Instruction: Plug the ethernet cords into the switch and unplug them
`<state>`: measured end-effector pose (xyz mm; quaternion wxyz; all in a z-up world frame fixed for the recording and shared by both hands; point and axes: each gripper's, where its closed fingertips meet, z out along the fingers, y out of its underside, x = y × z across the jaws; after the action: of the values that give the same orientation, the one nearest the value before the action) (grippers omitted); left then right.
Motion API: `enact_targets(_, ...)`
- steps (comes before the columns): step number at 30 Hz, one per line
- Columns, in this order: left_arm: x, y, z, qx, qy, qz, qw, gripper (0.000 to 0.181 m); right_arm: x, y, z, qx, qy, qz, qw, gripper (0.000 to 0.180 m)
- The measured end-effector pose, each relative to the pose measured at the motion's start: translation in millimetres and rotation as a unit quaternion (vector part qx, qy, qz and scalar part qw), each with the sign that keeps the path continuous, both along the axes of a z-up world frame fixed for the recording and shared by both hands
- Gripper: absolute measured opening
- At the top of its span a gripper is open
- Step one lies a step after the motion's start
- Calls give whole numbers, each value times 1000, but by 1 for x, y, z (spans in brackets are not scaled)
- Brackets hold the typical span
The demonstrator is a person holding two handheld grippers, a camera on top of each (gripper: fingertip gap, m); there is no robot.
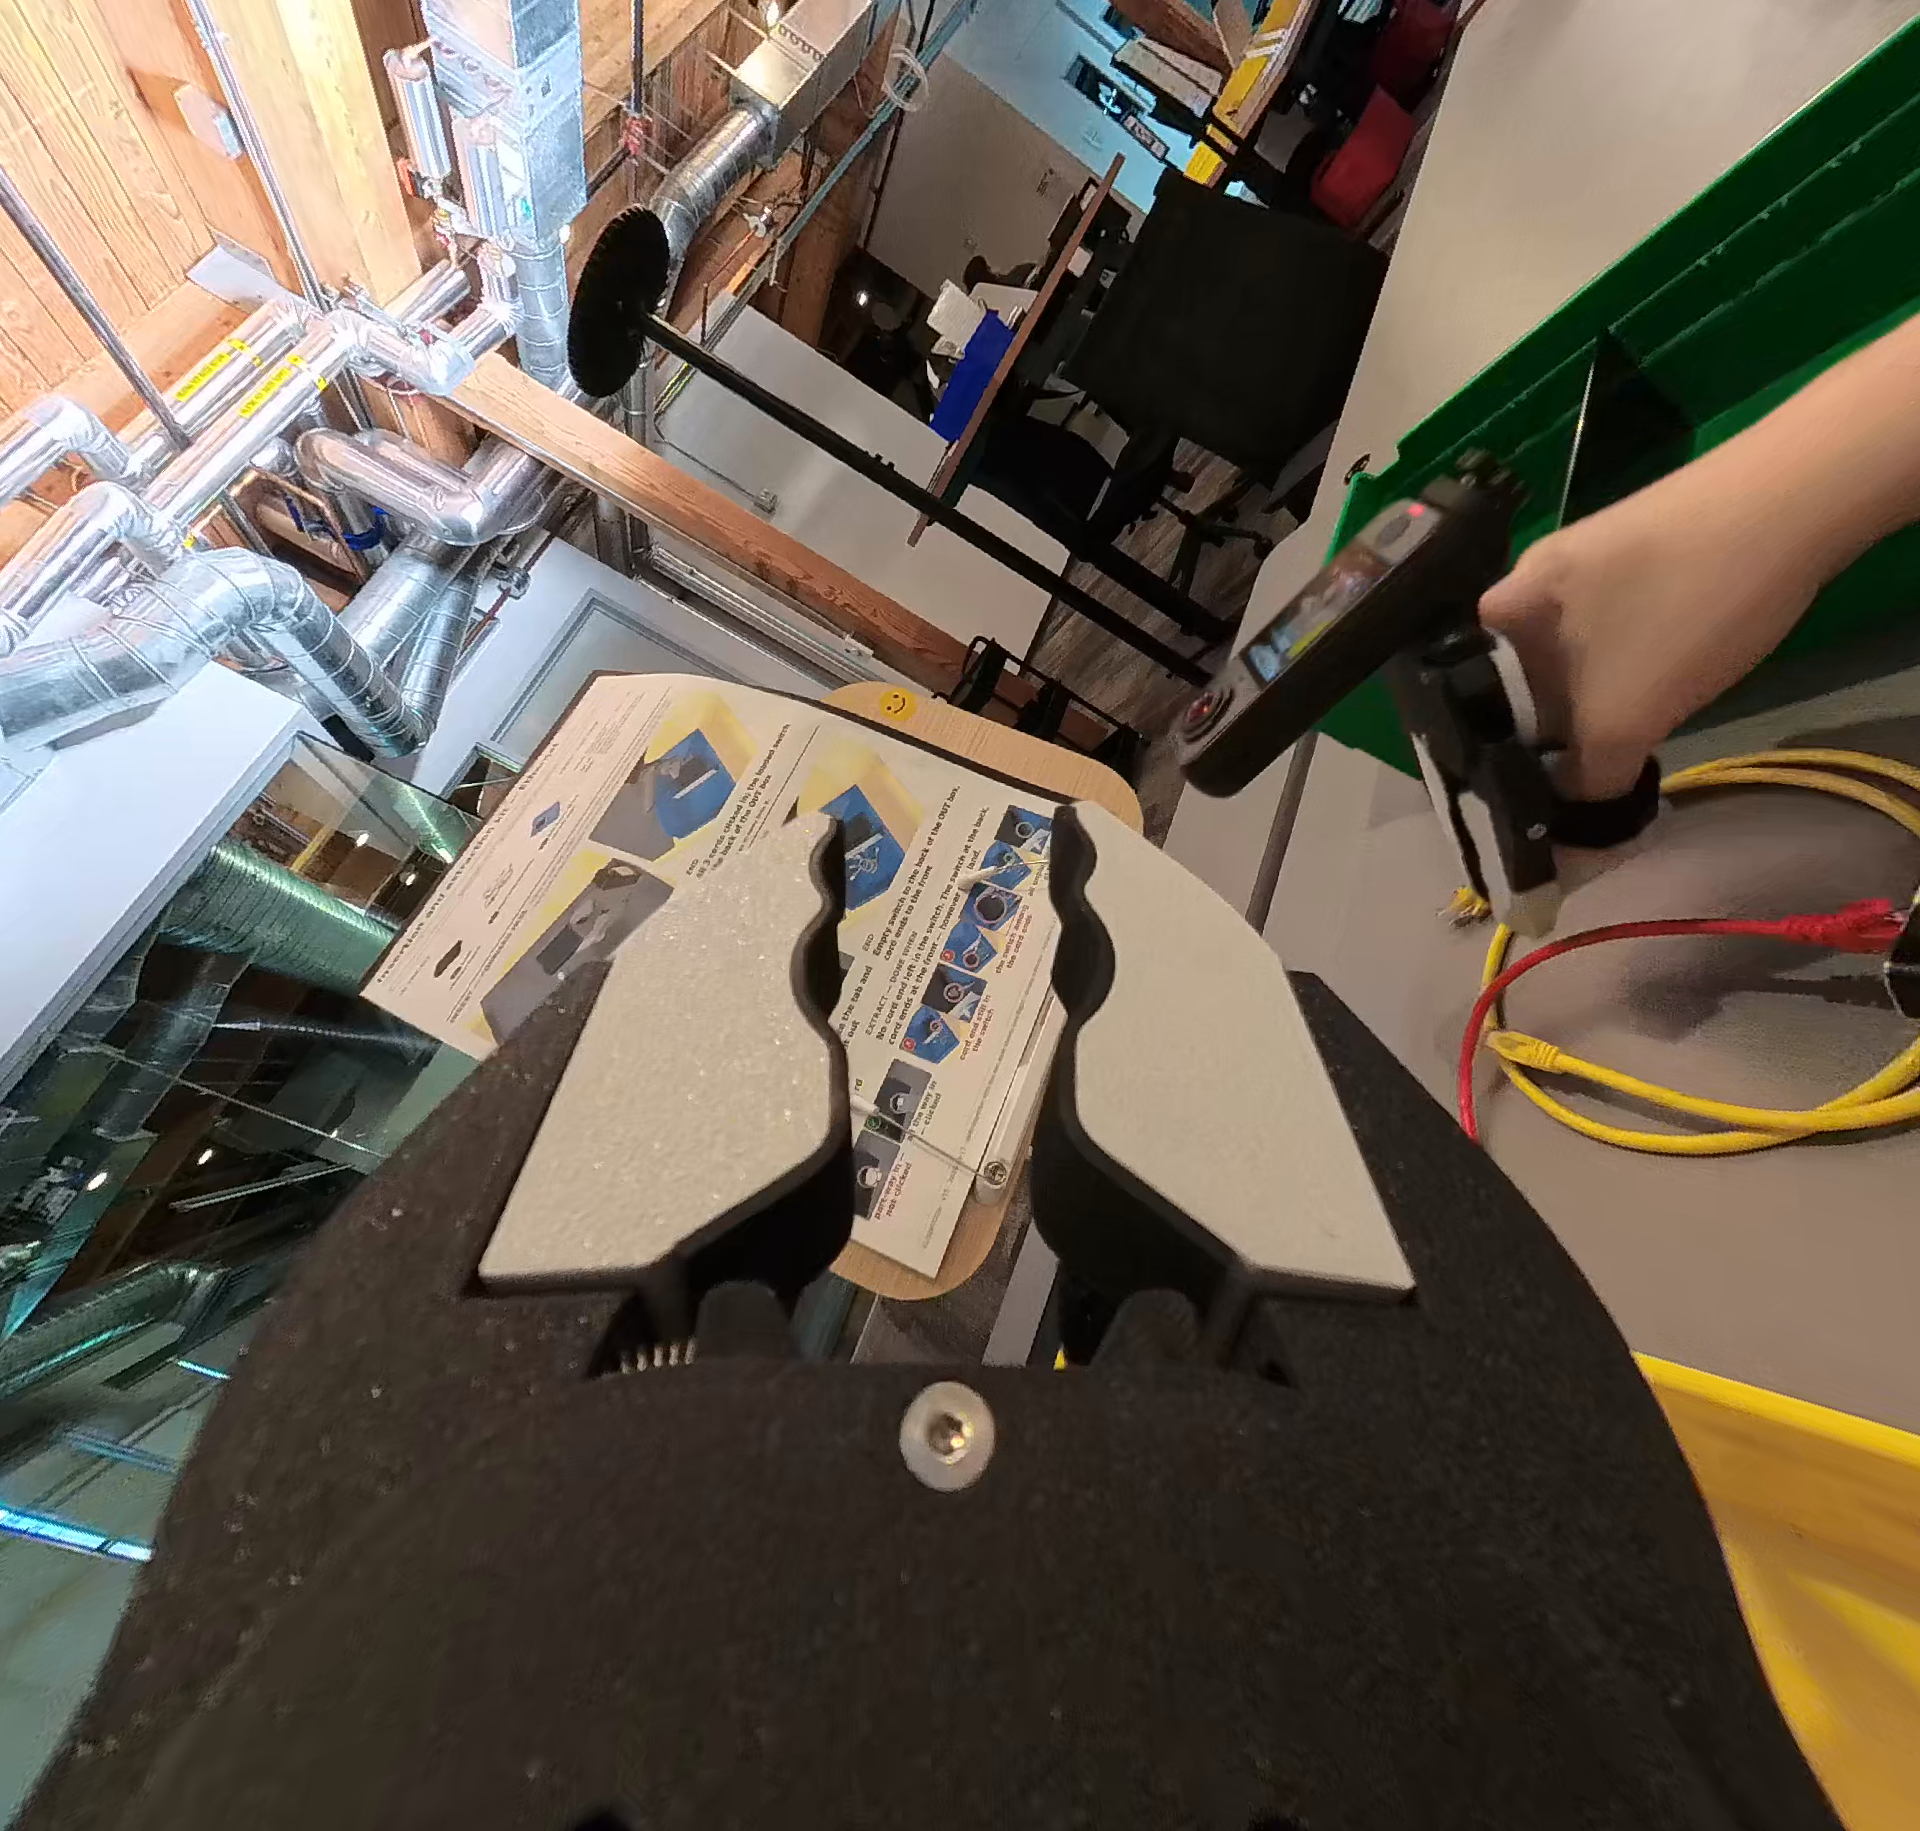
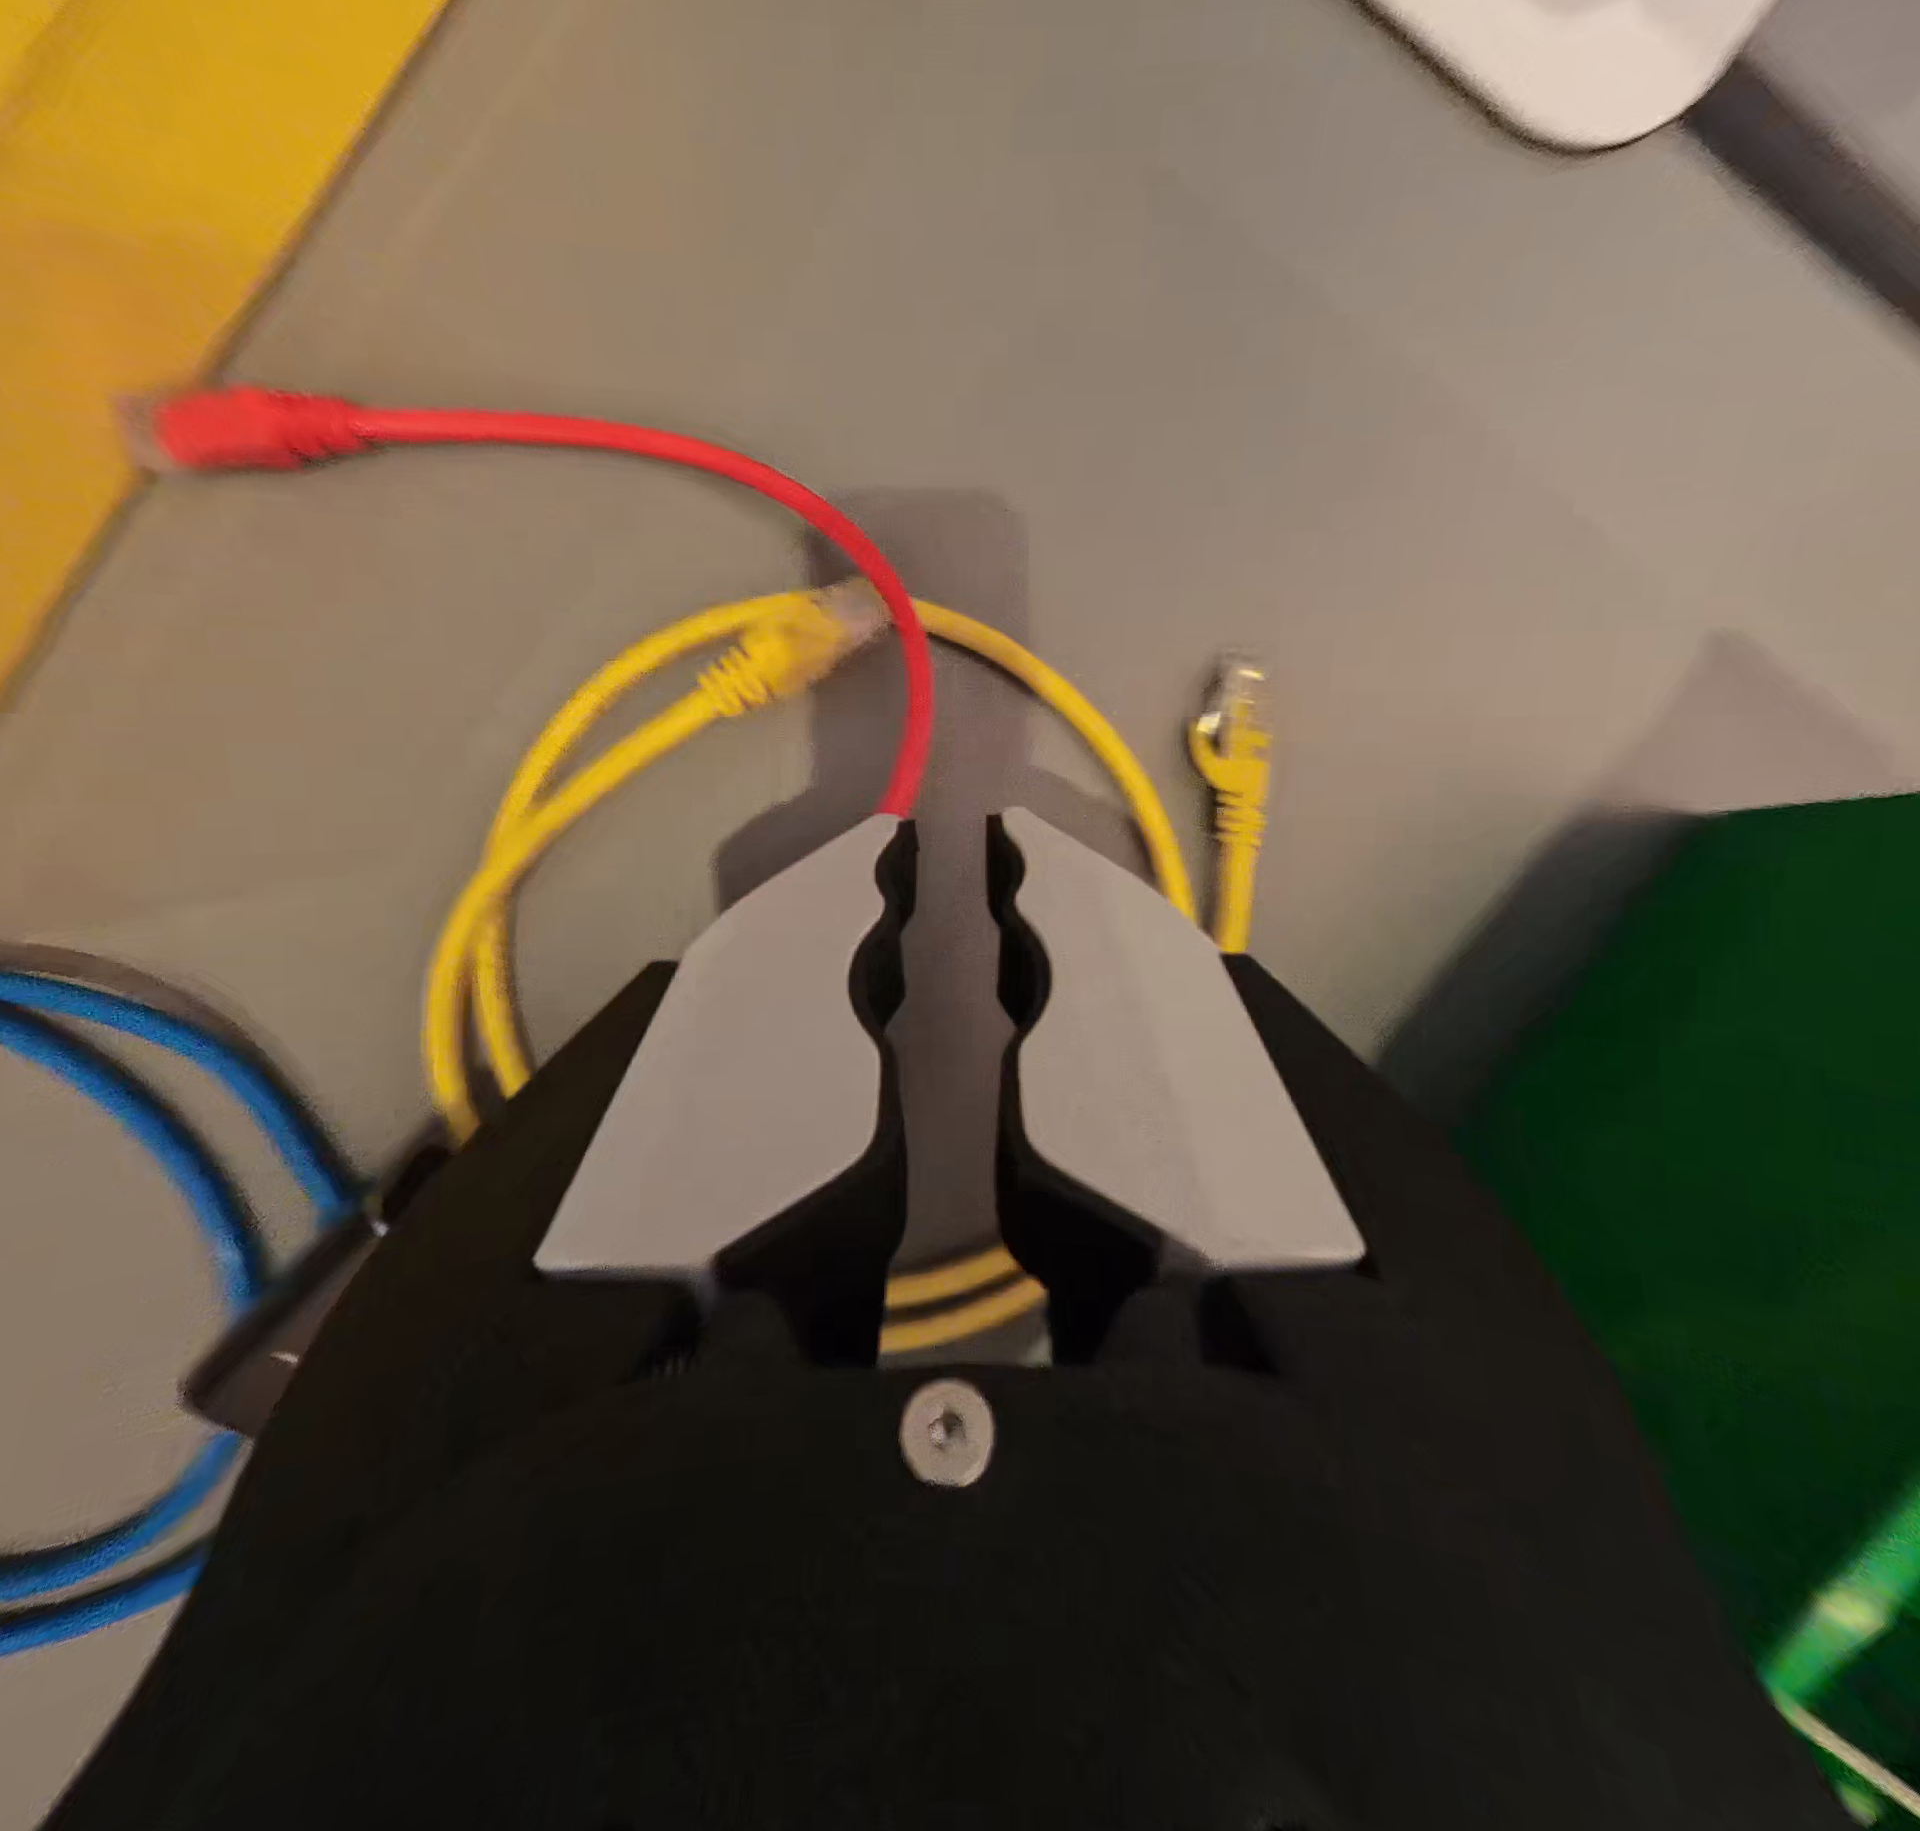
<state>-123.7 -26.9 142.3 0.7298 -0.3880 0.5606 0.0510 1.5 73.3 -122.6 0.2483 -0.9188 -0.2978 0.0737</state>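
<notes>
The right gripper (image 2: 951,823), fingers slightly parted and empty, hovers over the red ethernet cord (image 2: 665,439) on the tabletop (image 2: 1247,379), beside the yellow cord (image 2: 540,773). The left gripper (image 1: 940,825) is open (no switch visible). Crossed cords risk a wrong grab.

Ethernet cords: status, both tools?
Left tool open, empty, raised off the table. Right tool open, over loose red cord and yellow cord. No switch in view.
</notes>
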Motion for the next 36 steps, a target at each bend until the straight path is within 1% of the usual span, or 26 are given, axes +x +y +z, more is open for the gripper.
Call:
enact_targets(2, -2, 2, 1, 2, -2, 3, 1000, 37, -16, -3, -3, -43, 46, -3, 998, 14)
enact_targets(4, -4, 3, 1, 0, -1, 5, 1000, 37, -23, -3, 2, -35, 46, 10, 998, 14)
enact_targets(7, -4, 5, -2, -6, 3, 4, 1000, 36, 7, 16, 12, 33, -60, 7, 998, 14)
enact_targets(9, -2, 5, -4, -6, 9, 4, 1000, 36, 30, 29, 16, 42, -108, -11, 993, 18)
enact_targets(10, -1, 5, -4, -6, 11, 5, 1000, 36, 39, 33, 14, 31, -117, -22, 992, 20)
enact_targets(12, 3, 3, -5, -5, 15, 2, 1000, 36, 43, 35, 3, -10, -98, -25, 995, 24)
enact_targets(13, 5, 3, -6, -5, 18, 1, 1000, 36, 42, 34, -4, -35, -85, -29, 995, 23)
enact_targets(15, 8, 3, -9, -9, 27, 0, 1000, 36, 45, 33, -16, -61, -95, -34, 993, 23)
enact_targets(18, 11, 5, -14, -14, 39, 3, 999, 36, 55, 31, -29, -77, -143, -37, 986, 22)
enact_targets(19, 11, 6, -16, -15, 43, 5, 999, 36, 52, 32, -28, -73, -136, -37, 987, 14)
enact_targets(21, 12, 7, -18, -17, 46, 6, 999, 36, 56, 30, -33, -89, -149, -44, 984, 10)
enact_targets(22, 12, 7, -18, -17, 48, 6, 999, 36, 59, 30, -36, -93, -160, -47, 982, 10)
enact_targets(27, 12, 7, -18, -16, 51, 10, 999, 36, 60, 30, -35, -89, -157, -42, 983, 9)
enact_targets(29, 10, 7, -18, -15, 50, 12, 999, 36, 62, 34, -27, -61, -163, -45, 984, 9)
enact_targets(31, 9, 8, -17, -15, 47, 13, 999, 36, 63, 39, -9, -16, -176, -42, 983, 9)
enact_targets(36, 13, 9, -21, -19, 57, 13, 998, 36, 75, 48, 64, 82, -215, -45, 972, 9)
